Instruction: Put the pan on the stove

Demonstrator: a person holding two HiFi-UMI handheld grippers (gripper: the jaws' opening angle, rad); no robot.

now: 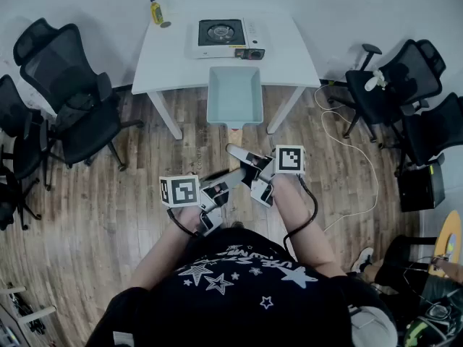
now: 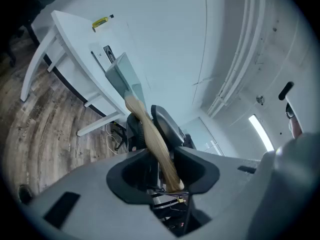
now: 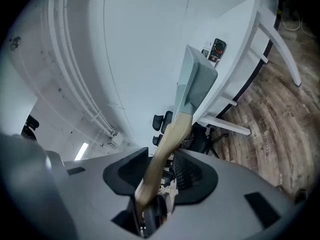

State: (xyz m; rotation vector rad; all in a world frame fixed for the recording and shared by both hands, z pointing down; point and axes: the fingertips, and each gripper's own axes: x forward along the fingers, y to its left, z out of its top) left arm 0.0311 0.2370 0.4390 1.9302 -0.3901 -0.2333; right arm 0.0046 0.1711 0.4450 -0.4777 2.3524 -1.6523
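Observation:
A square pale blue-grey pan with a wooden handle hangs in the air in front of the white table, lower than its top. Both grippers hold the handle. My left gripper grips it near the end, and the handle runs out between its jaws to the pan. My right gripper is shut on the handle closer to the pan. A portable stove sits on the table beyond the pan, its burner bare.
A yellow bottle stands at the table's far left corner. Black office chairs crowd the left, and more chairs stand at the right. A white cable trails over the wooden floor right of the table.

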